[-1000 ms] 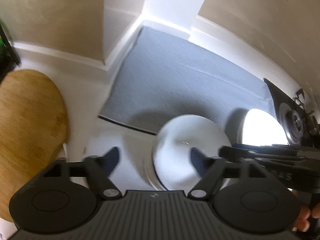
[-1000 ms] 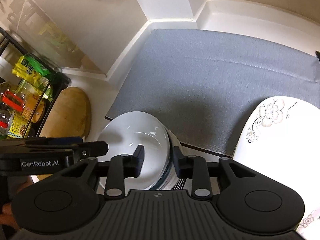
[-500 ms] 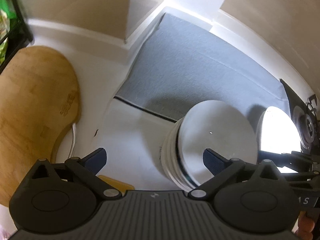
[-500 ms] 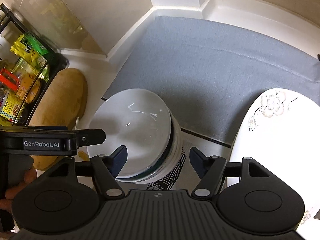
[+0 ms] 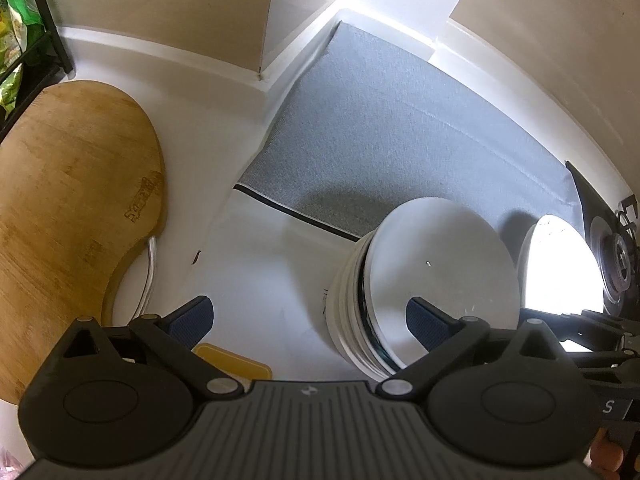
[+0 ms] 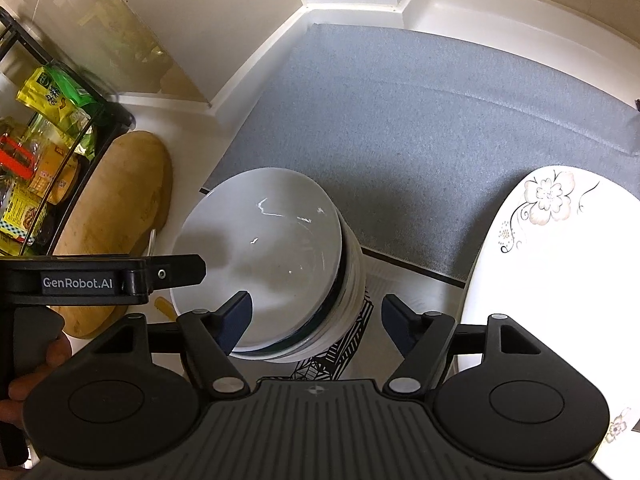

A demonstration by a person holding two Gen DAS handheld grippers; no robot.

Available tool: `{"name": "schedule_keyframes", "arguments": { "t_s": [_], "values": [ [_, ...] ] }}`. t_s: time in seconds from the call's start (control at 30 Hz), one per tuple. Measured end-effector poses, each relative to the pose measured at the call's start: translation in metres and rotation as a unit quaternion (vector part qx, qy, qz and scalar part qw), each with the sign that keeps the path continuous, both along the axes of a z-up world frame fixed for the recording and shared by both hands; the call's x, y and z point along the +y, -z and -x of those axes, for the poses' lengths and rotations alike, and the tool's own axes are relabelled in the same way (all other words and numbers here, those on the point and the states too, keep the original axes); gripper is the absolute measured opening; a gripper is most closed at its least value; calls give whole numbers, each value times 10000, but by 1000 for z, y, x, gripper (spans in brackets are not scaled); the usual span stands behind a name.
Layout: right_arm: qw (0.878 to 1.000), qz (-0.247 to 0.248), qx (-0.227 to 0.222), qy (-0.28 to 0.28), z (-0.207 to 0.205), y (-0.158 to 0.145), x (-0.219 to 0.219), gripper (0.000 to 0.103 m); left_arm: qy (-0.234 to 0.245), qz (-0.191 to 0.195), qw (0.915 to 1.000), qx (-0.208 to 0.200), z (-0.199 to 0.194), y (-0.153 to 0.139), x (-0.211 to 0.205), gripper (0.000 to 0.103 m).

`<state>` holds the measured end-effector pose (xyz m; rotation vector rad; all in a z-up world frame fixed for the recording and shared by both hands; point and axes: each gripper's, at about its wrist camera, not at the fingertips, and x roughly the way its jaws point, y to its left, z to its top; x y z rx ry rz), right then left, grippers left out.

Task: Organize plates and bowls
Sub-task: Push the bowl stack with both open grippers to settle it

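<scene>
A stack of white bowls (image 6: 272,264) stands on the white counter at the front edge of a grey mat (image 6: 432,120); it also shows in the left wrist view (image 5: 432,276). A large white plate with flower prints (image 6: 552,280) lies to its right, seen bright in the left wrist view (image 5: 560,264). My right gripper (image 6: 316,318) is open and empty, just above and in front of the stack. My left gripper (image 5: 308,316) is open and empty, to the left of the stack, and shows in the right wrist view (image 6: 120,276).
A wooden cutting board (image 5: 68,208) lies at the left. A black rack with food packets (image 6: 40,152) stands behind it. A gas burner (image 5: 616,248) is at the far right. A yellow item (image 5: 236,364) lies under my left gripper. Walls close the back.
My right gripper has opened and let go of the top bowl, which now rests on the stack. Both grippers have drawn back and up; my left gripper has opened wider.
</scene>
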<state>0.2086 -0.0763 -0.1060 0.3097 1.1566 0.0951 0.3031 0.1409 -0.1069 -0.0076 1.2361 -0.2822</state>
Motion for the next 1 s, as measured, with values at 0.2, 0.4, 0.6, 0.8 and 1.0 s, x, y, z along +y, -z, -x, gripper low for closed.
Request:
{"name": "schedule_keyframes", "arguments": {
  "t_s": [0.2, 0.4, 0.6, 0.8, 1.0],
  "values": [
    [9997, -162, 108, 151, -2, 10, -9, 74, 1, 15, 10000, 53, -3, 7, -2, 102],
    [9985, -349, 280, 313, -4, 24, -14, 76, -44, 25, 9999, 141, -9, 21, -5, 102],
    [9969, -509, 420, 437, -7, 36, -17, 80, 27, 4, 9998, 201, -12, 30, -12, 102],
    [9965, -515, 501, 426, -10, 42, -19, 81, 78, -13, 9997, 240, -16, 36, -15, 102],
    [9961, -500, 574, 439, -15, 46, -21, 81, 71, -44, 9996, 251, -20, 38, -14, 102]
  ]
}}
